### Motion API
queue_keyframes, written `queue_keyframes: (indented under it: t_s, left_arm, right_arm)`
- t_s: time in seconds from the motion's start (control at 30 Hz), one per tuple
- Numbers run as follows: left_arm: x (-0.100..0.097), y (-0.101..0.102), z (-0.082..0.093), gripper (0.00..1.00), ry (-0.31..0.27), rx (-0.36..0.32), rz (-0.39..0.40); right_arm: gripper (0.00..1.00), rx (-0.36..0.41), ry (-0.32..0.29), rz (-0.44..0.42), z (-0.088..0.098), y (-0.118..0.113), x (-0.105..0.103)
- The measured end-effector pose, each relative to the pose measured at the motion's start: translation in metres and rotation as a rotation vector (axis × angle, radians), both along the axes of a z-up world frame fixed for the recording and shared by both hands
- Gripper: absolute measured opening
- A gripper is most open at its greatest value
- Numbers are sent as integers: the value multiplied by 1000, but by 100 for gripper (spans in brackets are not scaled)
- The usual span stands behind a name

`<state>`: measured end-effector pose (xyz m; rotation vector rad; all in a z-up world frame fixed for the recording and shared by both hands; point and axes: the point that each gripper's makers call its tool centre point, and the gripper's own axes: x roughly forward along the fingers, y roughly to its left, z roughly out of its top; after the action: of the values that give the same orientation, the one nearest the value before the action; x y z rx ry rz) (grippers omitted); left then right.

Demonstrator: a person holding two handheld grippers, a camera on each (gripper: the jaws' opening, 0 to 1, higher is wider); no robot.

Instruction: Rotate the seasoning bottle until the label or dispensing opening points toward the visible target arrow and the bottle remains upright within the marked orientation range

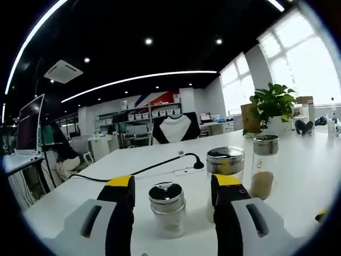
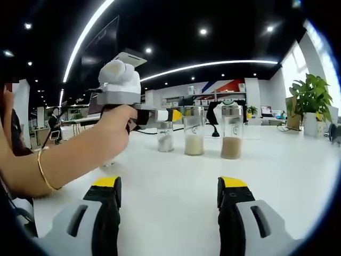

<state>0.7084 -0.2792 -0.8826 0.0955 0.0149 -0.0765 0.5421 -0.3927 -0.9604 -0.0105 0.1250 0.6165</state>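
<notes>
1. The left gripper (image 1: 173,205) stands open, its jaws either side of the small bottle (image 1: 167,209) on the white table (image 1: 298,176), not touching it.
2. The right gripper (image 2: 169,200) hangs open over bare table, well short of 3 bottles.

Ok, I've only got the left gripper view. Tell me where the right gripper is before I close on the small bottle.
Observer: The right gripper is open and empty, low over the bare table, well short of the bottles.
Operator: Give me the row. My jaw covers the middle one.
Observer: Small bottle, middle bottle and tall bottle stand upright, apart from each other.
Operator: Now my own gripper, from outside.
Observer: A hand holds the left gripper level, its yellow tips beside the small bottle's cap.
</notes>
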Motion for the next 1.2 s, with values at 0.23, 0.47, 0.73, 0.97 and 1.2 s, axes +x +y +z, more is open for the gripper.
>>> queue_keyframes:
  t_s: [0.23, 0.47, 0.73, 0.97, 1.2]
  left_arm:
    - [4, 5, 1, 62, -30, -36, 31]
    - [11, 15, -17, 60, 21, -52, 57]
    - [18, 12, -28, 60, 59, -148, 22]
    - [21, 11, -28, 52, 34, -148, 6]
    - [23, 11, -37, 43, 60, -114, 3]
  right_arm:
    - [73, 9, 0, -4, 1, -1, 0]
    - [72, -4, 5, 0, -1, 0, 0]
    - [72, -1, 5, -1, -1, 0, 0]
    - [72, 0, 6, -3, -1, -1, 0]
    - [72, 2, 6, -3, -1, -1, 0]
